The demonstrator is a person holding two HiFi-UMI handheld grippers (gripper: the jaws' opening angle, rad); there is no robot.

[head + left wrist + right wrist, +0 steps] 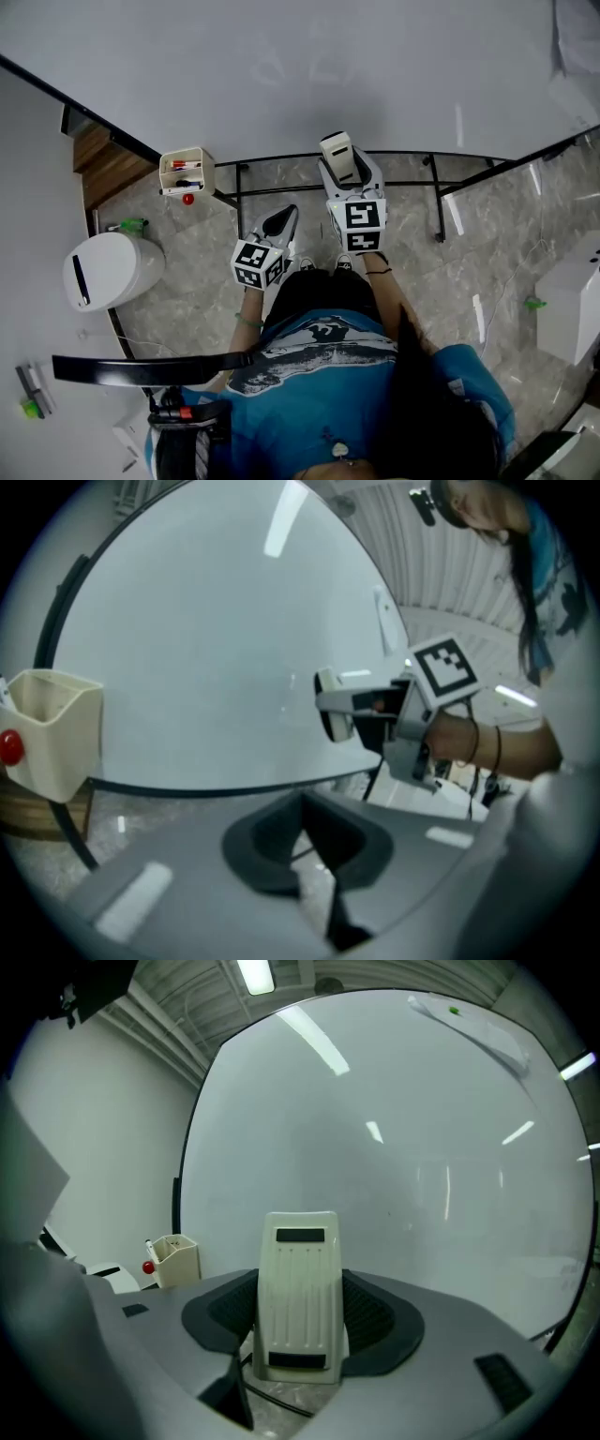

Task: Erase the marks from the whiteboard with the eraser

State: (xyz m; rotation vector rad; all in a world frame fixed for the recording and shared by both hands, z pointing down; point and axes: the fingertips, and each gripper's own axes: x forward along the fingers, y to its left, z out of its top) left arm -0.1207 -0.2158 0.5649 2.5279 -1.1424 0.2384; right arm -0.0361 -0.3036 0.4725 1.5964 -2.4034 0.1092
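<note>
While the left gripper point(273, 231) hangs low in front of the person with its jaws together and nothing between them, the wiping falls to the right gripper point(345, 183). Its jaws are clamped on the sides of a cream eraser point(298, 1293), held up near the lower edge of the whiteboard point(281, 66). Whether the pad actually touches the surface cannot be told from any view.

No clear marks show on the board, only light reflections and perhaps a faint smudge. My judgement is that erasing is either nearly finished or the marks are too pale to make out. The next move likely calls for pressing the eraser's felt face flat to the board and sweeping it across any remaining trace. The grip must stay firm so the eraser does not twist in the jaws.

As for containers, a white round bin point(112, 267) stands on the floor at far left, its contents hidden. Right of it, a cream marker holder point(206, 169) clings to the board's lower left edge and holds a few markers point(185, 165). A red magnet point(187, 199) sits just under it.
</note>
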